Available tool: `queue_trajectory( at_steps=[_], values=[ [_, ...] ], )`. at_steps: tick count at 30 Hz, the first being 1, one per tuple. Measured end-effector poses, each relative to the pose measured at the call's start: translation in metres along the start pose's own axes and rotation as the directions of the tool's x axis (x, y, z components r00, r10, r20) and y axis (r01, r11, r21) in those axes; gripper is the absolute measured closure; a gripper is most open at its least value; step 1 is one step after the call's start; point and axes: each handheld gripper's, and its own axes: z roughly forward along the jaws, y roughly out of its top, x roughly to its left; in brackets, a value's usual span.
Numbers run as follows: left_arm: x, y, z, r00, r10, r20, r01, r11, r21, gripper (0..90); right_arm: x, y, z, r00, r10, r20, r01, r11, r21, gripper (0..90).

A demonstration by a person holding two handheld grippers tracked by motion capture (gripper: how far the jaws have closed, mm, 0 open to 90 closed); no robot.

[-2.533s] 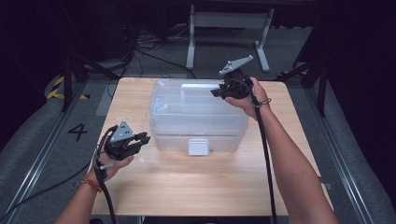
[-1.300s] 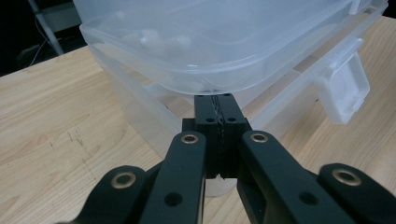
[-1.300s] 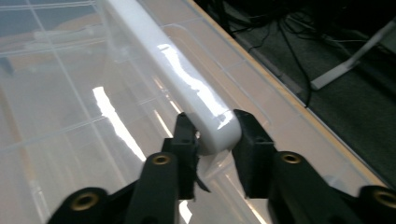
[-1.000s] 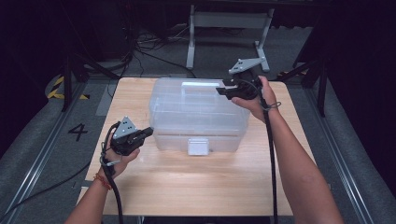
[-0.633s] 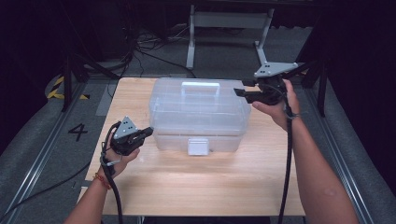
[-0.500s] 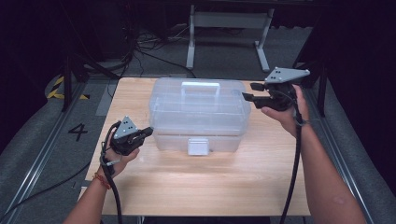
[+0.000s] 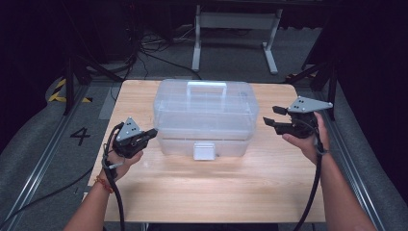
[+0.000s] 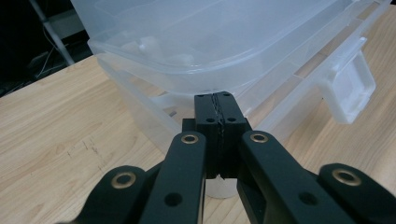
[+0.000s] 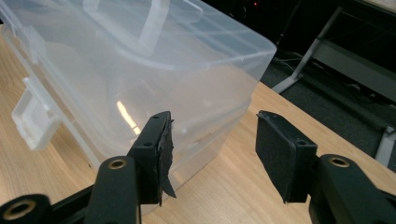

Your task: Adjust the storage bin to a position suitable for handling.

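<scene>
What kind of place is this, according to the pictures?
Probably a recording lab or studio: a wooden table stands on grey flooring marked with a number 4, with loose cables and a metal stand behind.

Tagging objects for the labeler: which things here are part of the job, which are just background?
In the job:
- clear box, lid down, front latch
- left claw, shut, at the box's left end
- right claw, open, beside its right end

Background:
- table
- metal stand behind it
- floor cables
- floor mark "4"
</scene>
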Motion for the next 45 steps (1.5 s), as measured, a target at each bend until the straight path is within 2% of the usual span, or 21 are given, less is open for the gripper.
queue_trajectory(
  at_steps=[3,5,9,15,21,26,31,37,41,45],
  values=[
    [0.0,0.001,-0.001,1.0,0.001,0.001,-0.001,1.0,0.003,90.0,0.004,-0.013,0.003,1.0,0.002,-0.004,-0.002,1.0,0.0,46.6],
    [0.0,0.001,0.0,1.0,0.001,0.0,-0.001,1.0,0.003,90.0,0.005,-0.016,0.005,1.0,0.004,-0.007,-0.003,1.0,0.007,46.0],
    [0.0,0.002,0.0,1.0,0.003,0.001,-0.003,1.0,0.003,90.0,0.013,-0.031,0.016,0.9997,-0.013,-0.02,0.014,0.999,0.048,44.1],
    [0.001,0.005,-0.001,1.0,0.008,-0.001,-0.008,0.9999,0.009,90.0,0.017,-0.035,0.025,0.9992,-0.02,-0.034,0.022,0.998,0.062,43.2],
    [0.001,0.008,-0.001,0.9999,0.017,0.001,-0.017,0.9996,0.022,90.0,0.021,-0.037,0.034,0.9996,-0.019,-0.022,0.021,0.997,0.068,42.9],
    [0.002,0.009,-0.001,0.9998,0.018,0.004,-0.018,0.9995,0.027,89.9,0.023,-0.037,0.042,0.9999,-0.008,-0.009,0.009,0.999,0.052,43.0],
    [0.002,0.01,-0.001,0.9999,0.012,0.009,-0.013,0.9998,0.018,89.9,0.025,-0.034,0.043,0.9997,-0.02,0.017,0.019,0.999,0.027,43.5],
    [0.003,0.012,-0.002,0.9999,0.012,0.003,-0.012,0.9999,-0.006,89.3,0.025,-0.034,0.04,0.9984,-0.009,0.056,0.01,1.0,-0.03,44.3],
    [0.005,0.011,-0.004,0.9999,0.012,-0.011,-0.012,0.9999,0.011,86.8,0.026,-0.033,0.039,0.9972,-0.005,0.075,0.01,0.997,-0.07,46.3],
    [0.004,0.008,-0.003,0.9997,0.022,-0.007,-0.022,0.9995,0.021,85.6,0.027,-0.03,0.038,0.9946,-0.002,0.104,0.013,0.994,-0.105,49.4]
  ],
)
